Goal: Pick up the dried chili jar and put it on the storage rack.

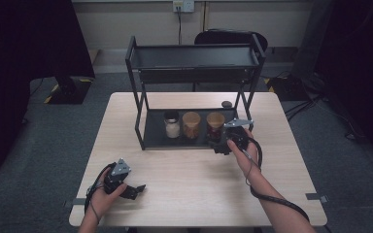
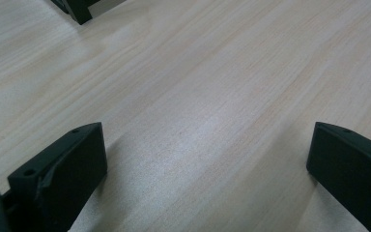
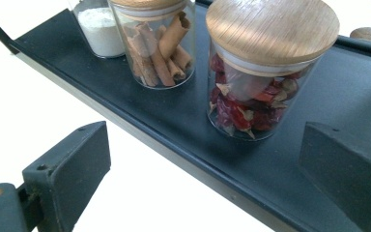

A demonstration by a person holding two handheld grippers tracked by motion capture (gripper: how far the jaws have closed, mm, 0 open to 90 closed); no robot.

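On the lower shelf (image 1: 153, 138) of a black two-tier rack stand three glass jars. From left to right they are a jar of white powder (image 1: 172, 127), a cinnamon-stick jar (image 1: 191, 126) and a jar of red dried chillies (image 1: 215, 127). My right gripper (image 1: 222, 145) is at the shelf's front edge just before the chilli jar, open. In the right gripper view the chilli jar (image 3: 261, 72) with its wooden lid stands ahead of my right gripper (image 3: 205, 130), untouched, and the cinnamon jar (image 3: 159, 43) is to its left. My left gripper (image 1: 136, 189) rests open on the table at the front left, and in its own view my left gripper (image 2: 207, 133) has nothing between the jaws.
The rack's upper shelf (image 1: 194, 57) overhangs the jars, with posts at its corners. A small round dark object (image 1: 227, 104) lies on the table behind the rack. The light wood table (image 1: 184, 179) has bare surface in front of the rack. A chair stands beyond it.
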